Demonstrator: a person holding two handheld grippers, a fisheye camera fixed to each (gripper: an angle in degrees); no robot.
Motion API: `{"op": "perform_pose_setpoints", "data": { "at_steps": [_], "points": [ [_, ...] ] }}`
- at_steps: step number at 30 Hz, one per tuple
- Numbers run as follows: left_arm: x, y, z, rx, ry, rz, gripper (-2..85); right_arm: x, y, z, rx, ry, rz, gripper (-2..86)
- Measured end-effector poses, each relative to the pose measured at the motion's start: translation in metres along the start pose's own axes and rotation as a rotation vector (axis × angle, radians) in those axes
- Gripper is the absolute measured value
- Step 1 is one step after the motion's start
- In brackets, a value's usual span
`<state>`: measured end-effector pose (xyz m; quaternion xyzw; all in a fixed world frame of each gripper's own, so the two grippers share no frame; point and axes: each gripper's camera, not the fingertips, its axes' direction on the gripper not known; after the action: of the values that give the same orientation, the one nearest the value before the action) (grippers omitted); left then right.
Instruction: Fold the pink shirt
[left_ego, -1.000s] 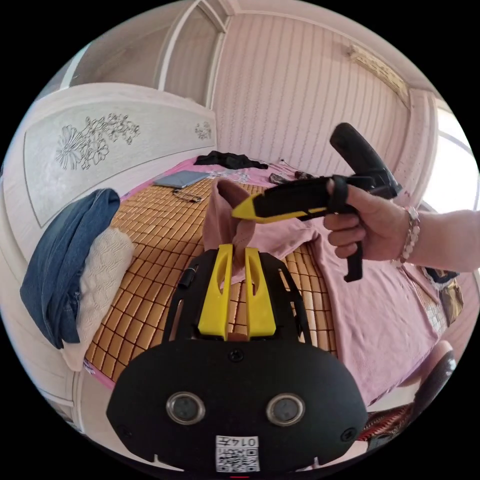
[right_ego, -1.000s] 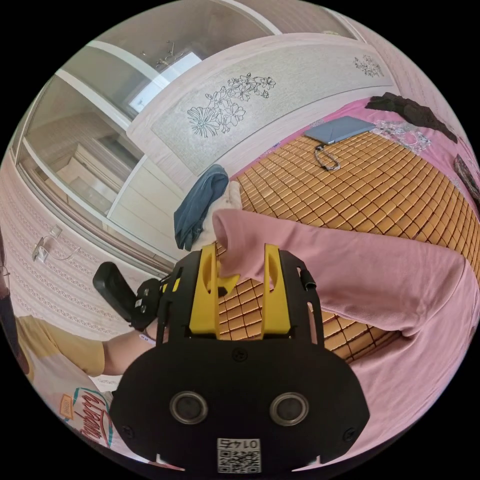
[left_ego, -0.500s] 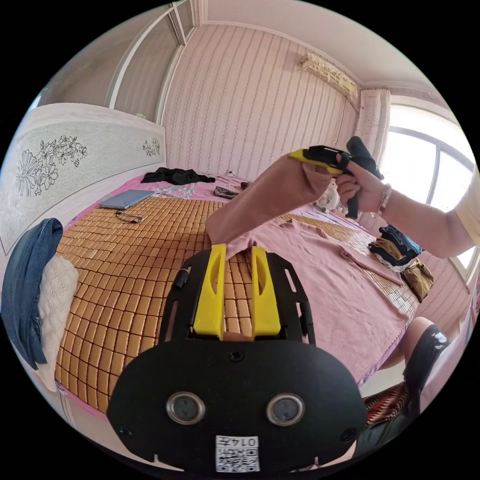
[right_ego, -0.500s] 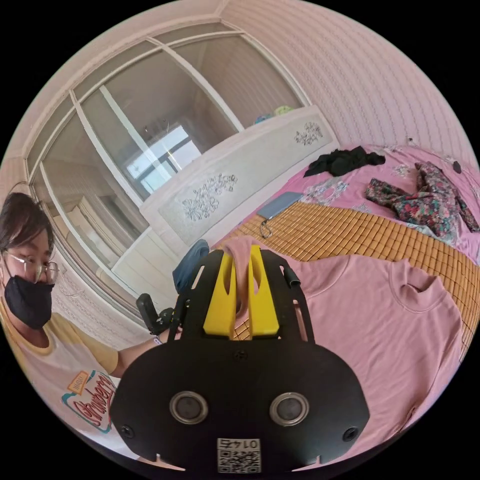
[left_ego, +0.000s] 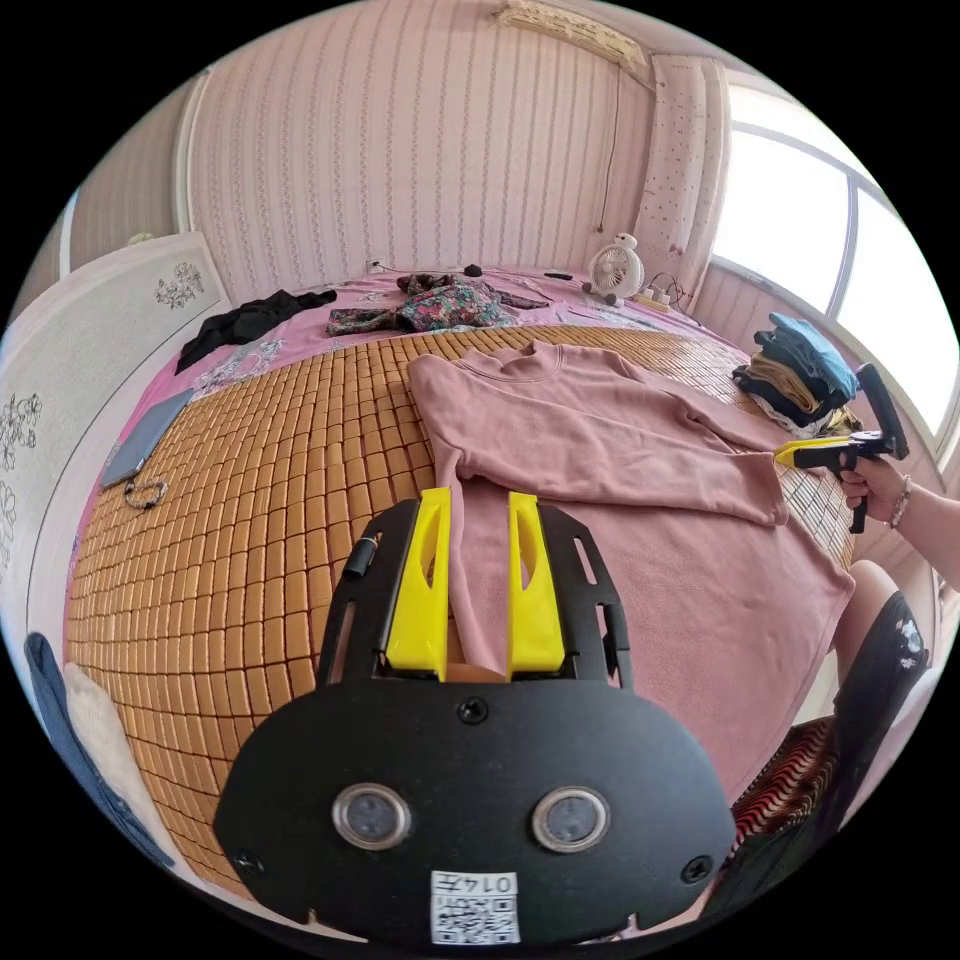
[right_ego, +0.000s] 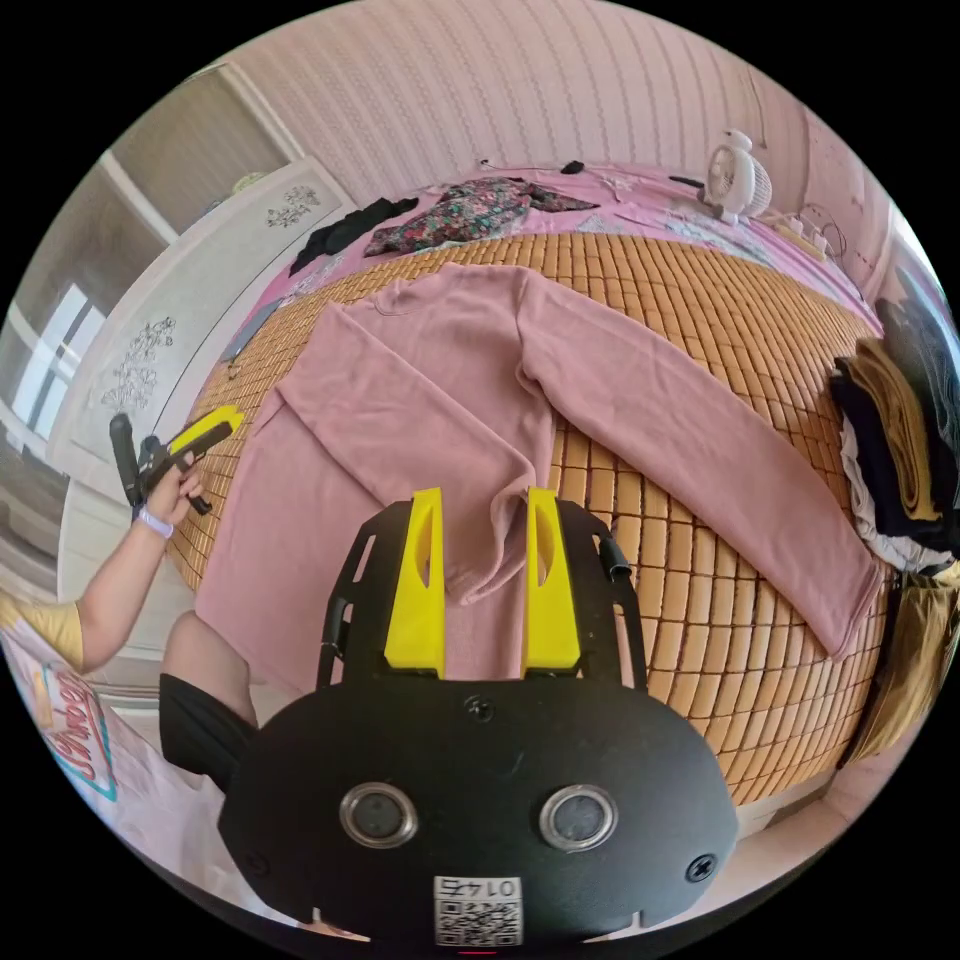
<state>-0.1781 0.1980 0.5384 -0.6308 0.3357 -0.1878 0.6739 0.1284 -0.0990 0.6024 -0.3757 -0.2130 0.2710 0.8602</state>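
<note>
Left gripper view has the left gripper (left_ego: 477, 500) with its yellow jaws spread apart and nothing clamped between them, the pink shirt (left_ego: 600, 470) showing through the gap beneath. That shirt lies spread on a woven bamboo mat (left_ego: 250, 540) covering the bed, one sleeve folded across its body. Off to the side a hand (left_ego: 878, 487) holds the right gripper (left_ego: 790, 455) above the bed edge near a stack of folded clothes (left_ego: 795, 375); from this distance its jaws look closed, though I cannot be sure. Right gripper view shows that gripper's own jaws parted and holding nothing, over the cuff of the folded sleeve, while the other sleeve stretches out straight across the mat. Beyond the collar lie a floral garment (right_ego: 460, 210) and a black garment (right_ego: 345, 225) on the pink bedsheet, with a small white fan (right_ego: 738, 175) near the wall.
</note>
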Motion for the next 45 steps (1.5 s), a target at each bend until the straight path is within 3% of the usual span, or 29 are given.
{"op": "perform_pose_setpoints", "data": {
  "at_steps": [3, 6, 8, 15, 20, 25, 30, 34, 38, 42, 45],
  "points": [
    [0.01, -0.029, 0.037, -0.065, -0.004, 0.01, 8.0, -0.036, 0.006, 0.004, -0.006, -0.002, -0.209, 12.2],
    [0.013, -0.052, 0.082, -0.195, -0.013, -0.029, 7.8, -0.058, 0.012, 0.031, -0.129, 0.124, -0.335, 12.4],
    [0.014, -0.059, 0.102, -0.221, -0.036, -0.056, 7.6, -0.061, 0.013, 0.049, -0.229, 0.16, -0.345, 10.3],
    [0.012, -0.069, 0.133, -0.224, 0.004, -0.104, 5.2, -0.063, 0.007, 0.013, -0.157, 0.12, -0.381, 2.1],
    [0.011, -0.074, 0.136, -0.221, 0.038, -0.1, 2.7, -0.076, 0.004, -0.022, -0.126, 0.106, -0.437, 2.2],
    [-0.007, -0.067, 0.135, -0.206, 0.008, -0.162, 1.7, -0.116, 0.022, -0.055, -0.149, -0.05, -0.487, 3.1],
    [-0.02, -0.044, 0.158, -0.319, -0.232, -0.32, 0.6, -0.123, 0.055, -0.029, -0.299, -0.238, -0.495, 6.6],
    [-0.01, -0.033, 0.132, -0.193, -0.082, -0.309, 0.1, -0.094, 0.053, -0.058, -0.199, -0.232, -0.365, 7.7],
    [0.072, -0.023, 0.111, -0.133, 0.081, -0.1, -0.6, -0.071, 0.039, -0.071, -0.128, -0.2, -0.268, 4.4],
    [0.188, -0.012, 0.123, -0.204, 0.297, 0.06, -0.6, -0.068, 0.022, -0.044, -0.278, -0.009, -0.276, 0.6],
    [0.245, -0.004, 0.133, -0.241, 0.335, 0.121, -0.7, -0.073, 0.021, -0.036, -0.379, 0.048, -0.34, 0.4]
  ]
}}
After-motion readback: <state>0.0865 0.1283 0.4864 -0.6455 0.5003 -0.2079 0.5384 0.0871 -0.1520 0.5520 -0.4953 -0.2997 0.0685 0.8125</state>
